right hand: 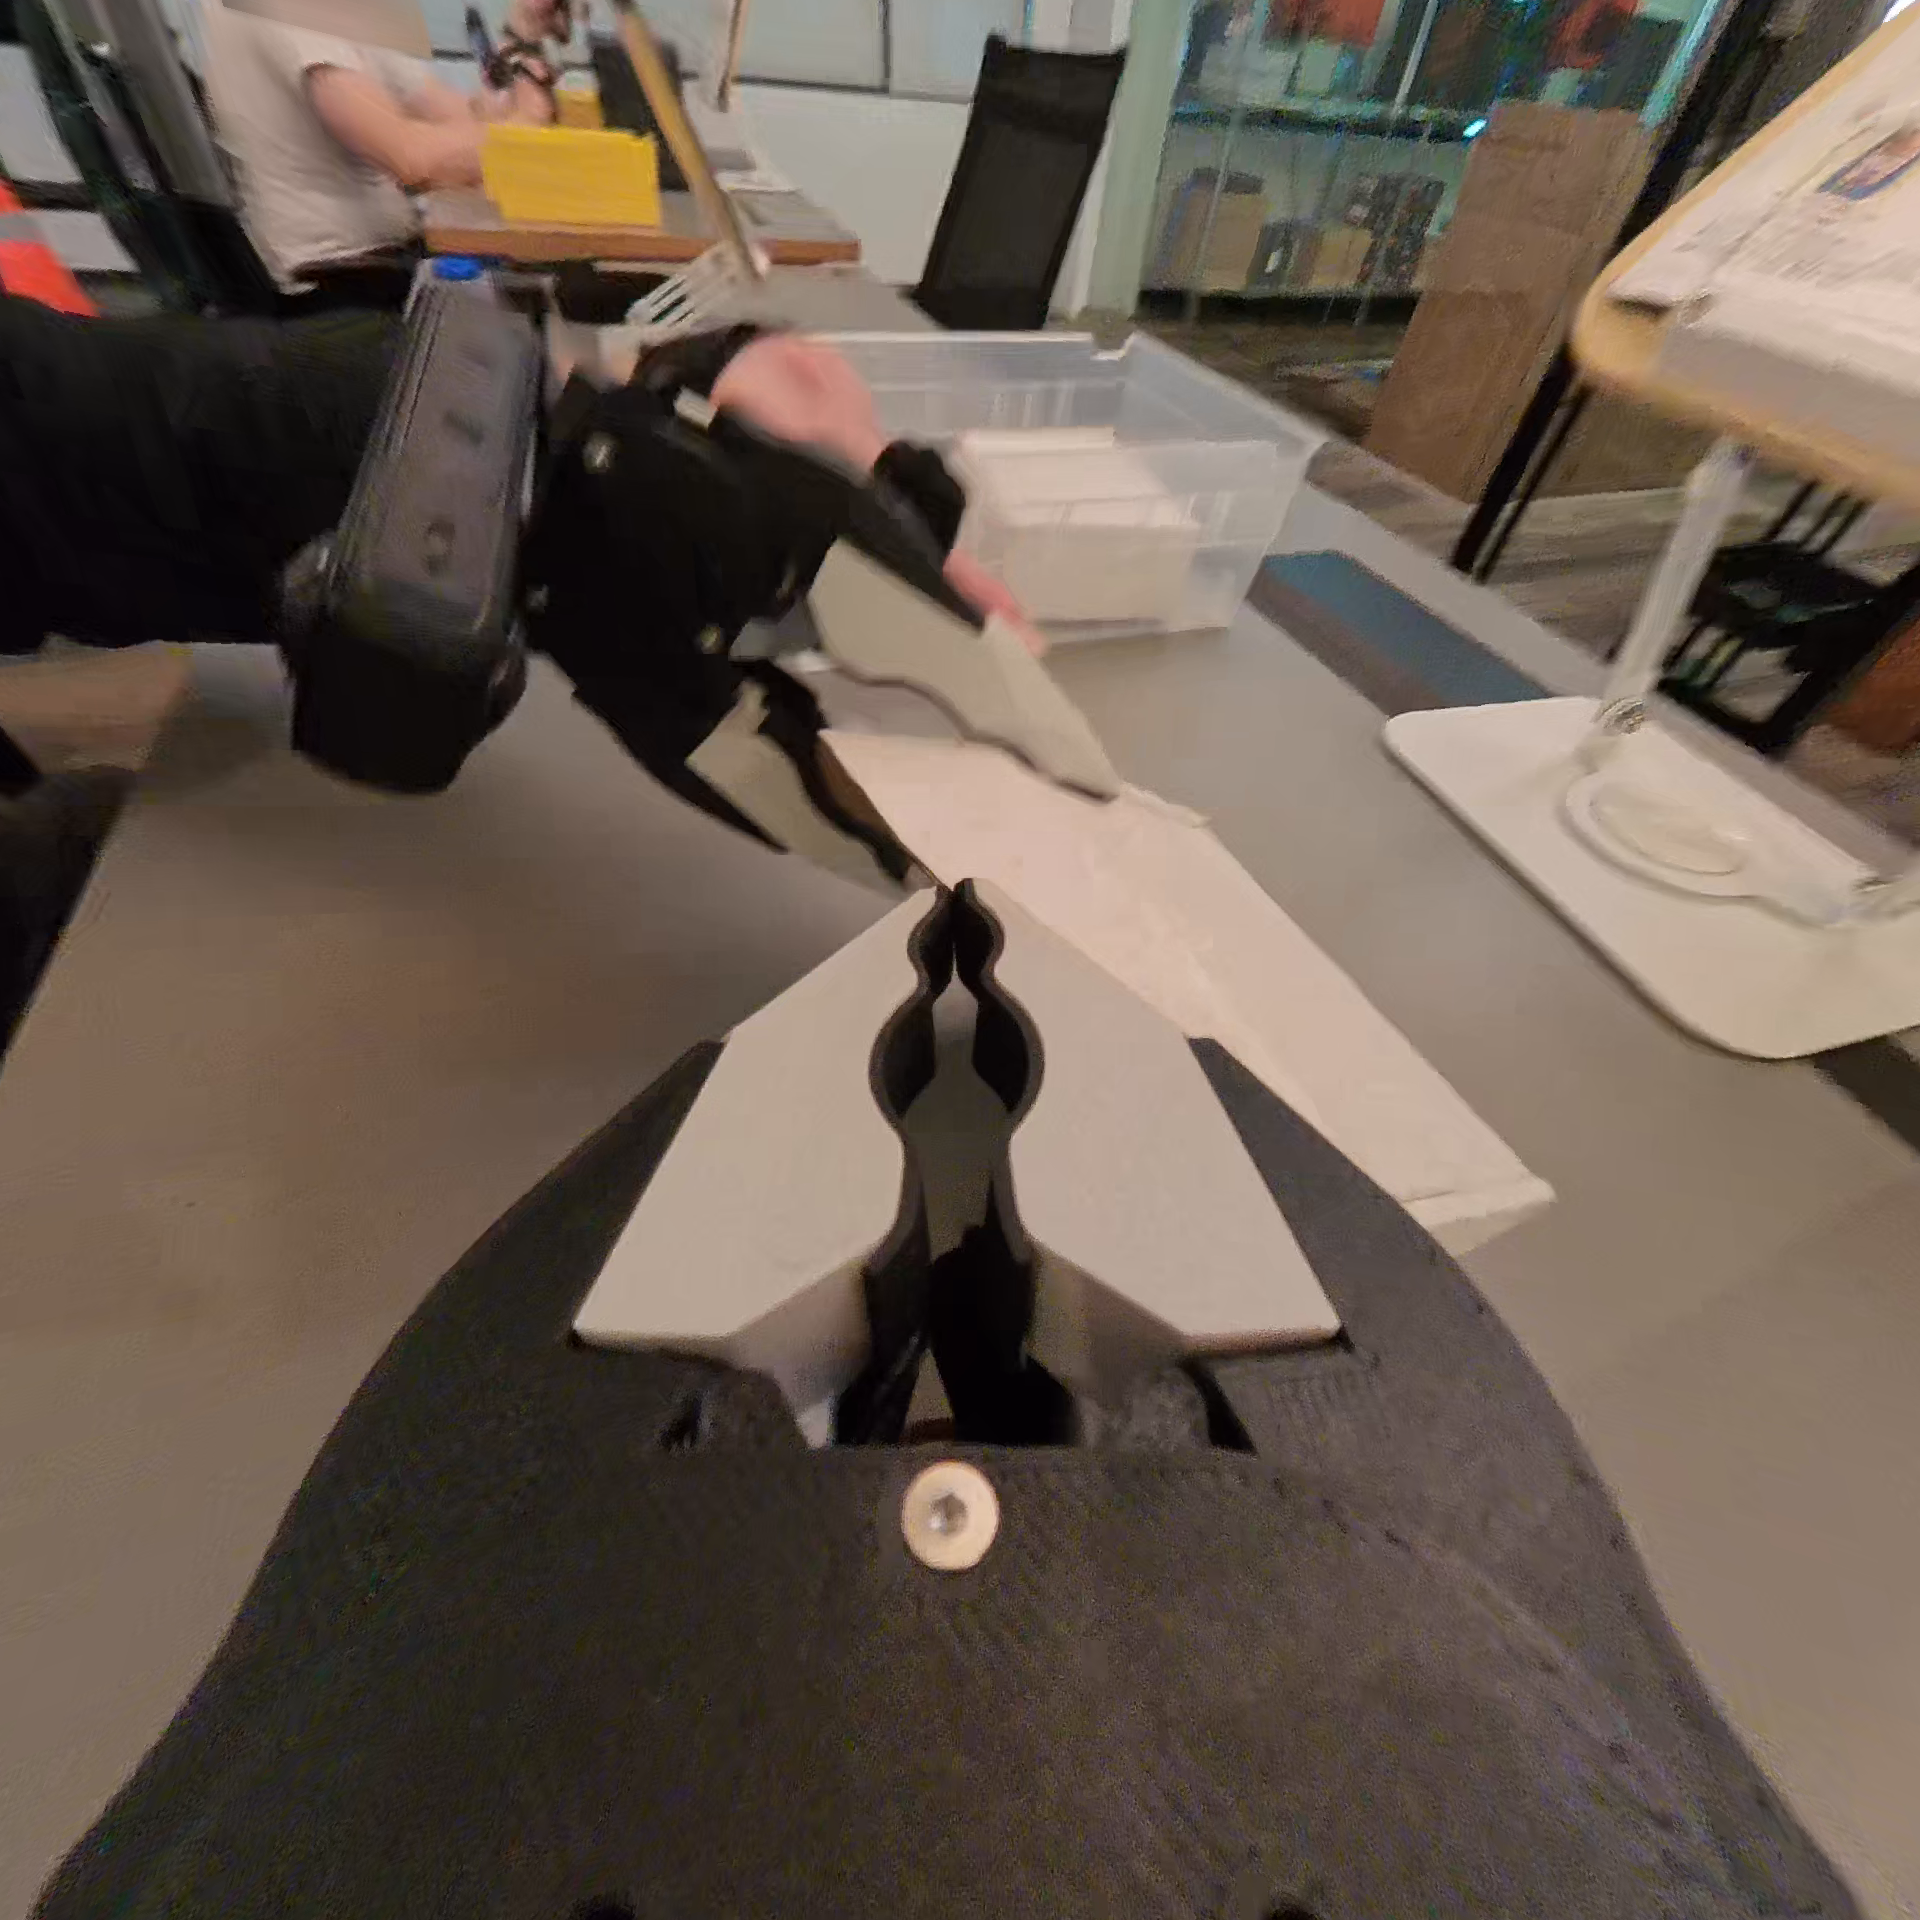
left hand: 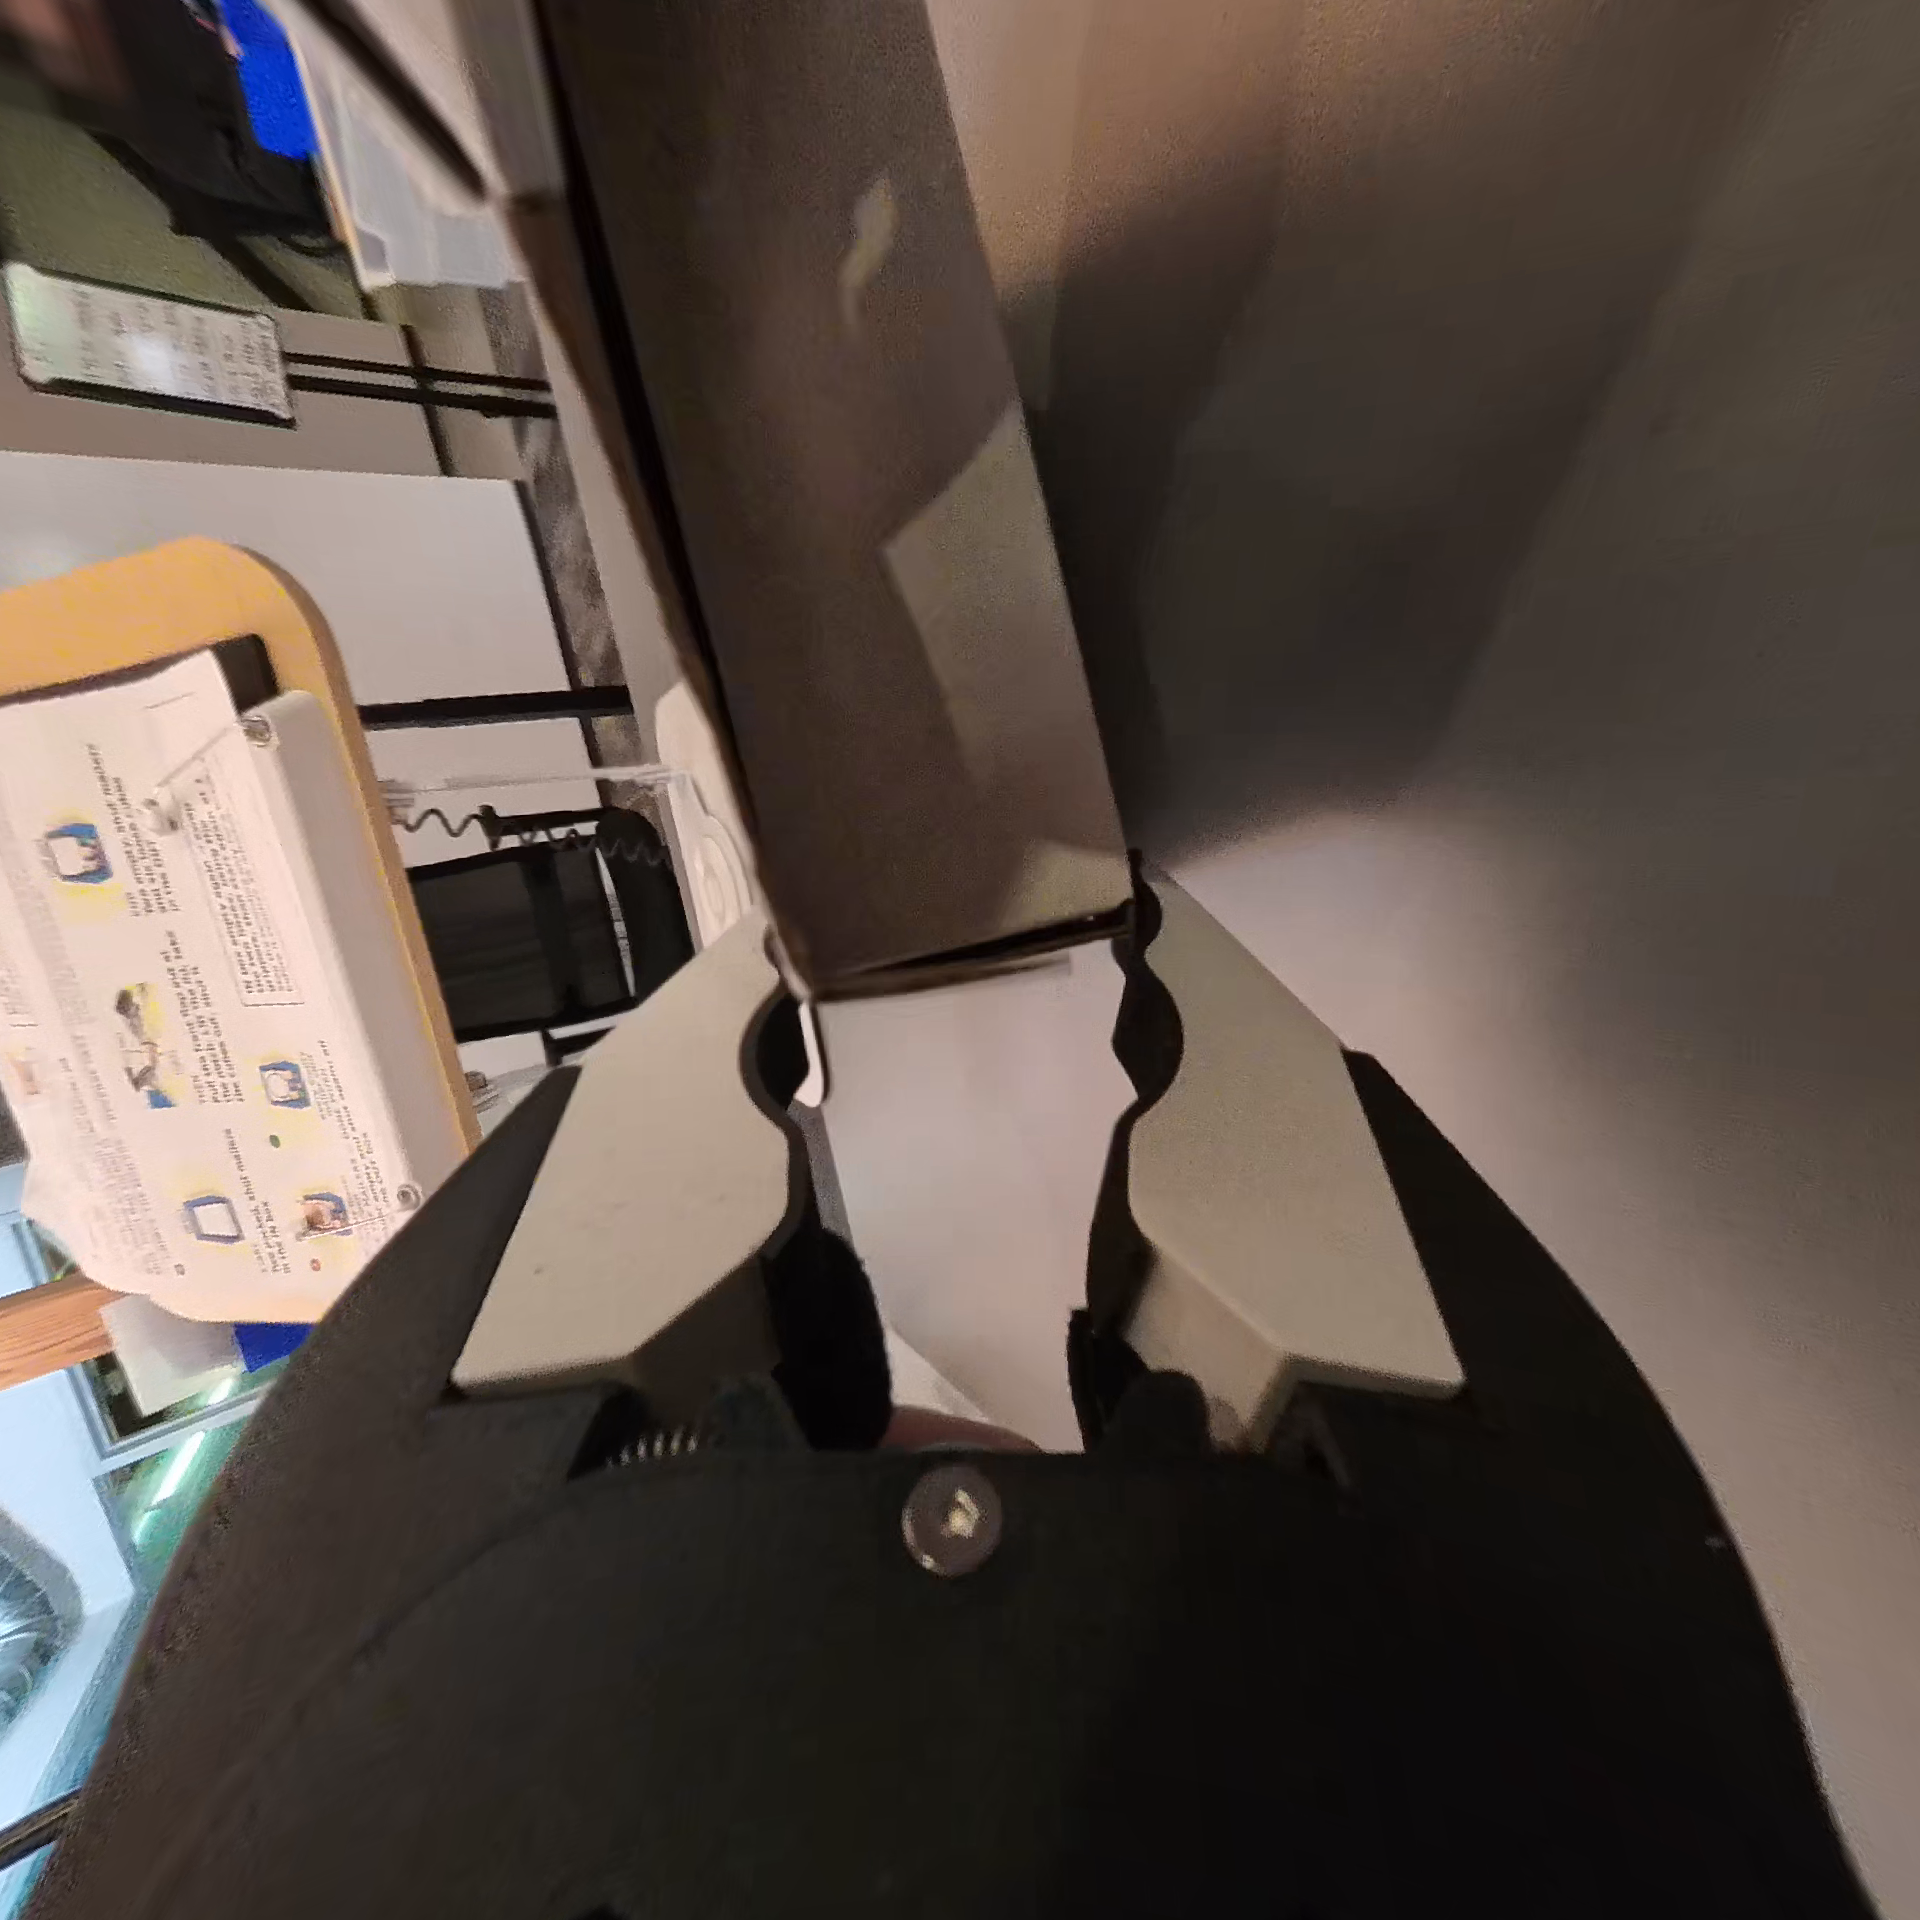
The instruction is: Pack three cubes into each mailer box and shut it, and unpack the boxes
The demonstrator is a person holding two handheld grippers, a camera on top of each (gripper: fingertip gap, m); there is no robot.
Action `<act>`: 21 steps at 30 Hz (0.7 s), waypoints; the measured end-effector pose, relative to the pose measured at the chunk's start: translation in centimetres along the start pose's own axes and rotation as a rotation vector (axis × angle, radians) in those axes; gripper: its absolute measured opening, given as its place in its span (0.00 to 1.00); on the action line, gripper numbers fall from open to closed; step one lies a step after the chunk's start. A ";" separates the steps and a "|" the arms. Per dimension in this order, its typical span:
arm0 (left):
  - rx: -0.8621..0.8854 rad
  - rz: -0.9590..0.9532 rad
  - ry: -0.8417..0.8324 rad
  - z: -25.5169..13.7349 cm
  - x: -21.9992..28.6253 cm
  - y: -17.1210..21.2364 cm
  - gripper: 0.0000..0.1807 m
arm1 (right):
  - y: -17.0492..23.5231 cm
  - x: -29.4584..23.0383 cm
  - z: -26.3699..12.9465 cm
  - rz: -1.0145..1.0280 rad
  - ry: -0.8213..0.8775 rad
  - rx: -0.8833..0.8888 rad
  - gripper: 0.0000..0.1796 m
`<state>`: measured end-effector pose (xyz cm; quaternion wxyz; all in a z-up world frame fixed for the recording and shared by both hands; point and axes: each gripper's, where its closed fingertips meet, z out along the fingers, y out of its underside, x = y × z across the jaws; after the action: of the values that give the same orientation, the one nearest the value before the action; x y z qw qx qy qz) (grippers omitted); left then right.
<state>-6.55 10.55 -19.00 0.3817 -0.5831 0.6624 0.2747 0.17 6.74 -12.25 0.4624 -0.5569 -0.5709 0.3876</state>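
Note:
A white mailer box [right hand: 1143,987] lies closed and flat on the grey table [right hand: 416,1039]. My left gripper [right hand: 1003,826], turned on its side, straddles the box's far end with one finger on top and one at its near side. In the left wrist view the box [left hand: 883,520] looks dark and shaded, and its end spans the gap between the tips of my left gripper [left hand: 951,925]. My right gripper [right hand: 954,896] is shut and empty, its tips just at the box's near edge. No cubes are in view.
A clear plastic bin [right hand: 1226,384] with white boxes inside stands behind the mailer box. A white stand base [right hand: 1538,914] sits at the right, carrying a board with an instruction sheet [left hand: 187,987]. A person sits at a far table [right hand: 644,244].

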 end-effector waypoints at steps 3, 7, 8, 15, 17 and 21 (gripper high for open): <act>0.004 0.019 -0.022 0.0 0.1 -0.2 0.32 | -0.4 0.4 -0.4 -0.095 0.036 -0.067 0.00; 0.028 0.043 -0.039 -0.2 0.2 -1.1 0.30 | -1.6 1.7 -0.8 -0.151 0.137 -0.079 0.00; 0.036 0.043 -0.041 -0.1 0.4 -1.2 0.30 | -1.7 2.0 -0.8 -0.180 0.163 -0.089 0.00; 0.137 -0.073 -0.059 -0.8 1.0 -1.9 0.34 | -1.2 1.6 -0.6 -0.232 0.164 -0.137 0.00; 0.214 -0.180 -0.051 -1.8 0.7 -2.4 0.37 | -0.6 1.4 -0.6 -0.249 0.161 -0.166 0.00; 0.308 -0.403 -0.039 -3.0 -0.6 -1.9 0.36 | -0.1 0.0 -0.4 -0.275 0.123 -0.180 0.00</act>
<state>-5.25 8.17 -16.72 0.5259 -0.6328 0.5595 0.1001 0.49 6.73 -12.04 0.4932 -0.5353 -0.6448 0.2334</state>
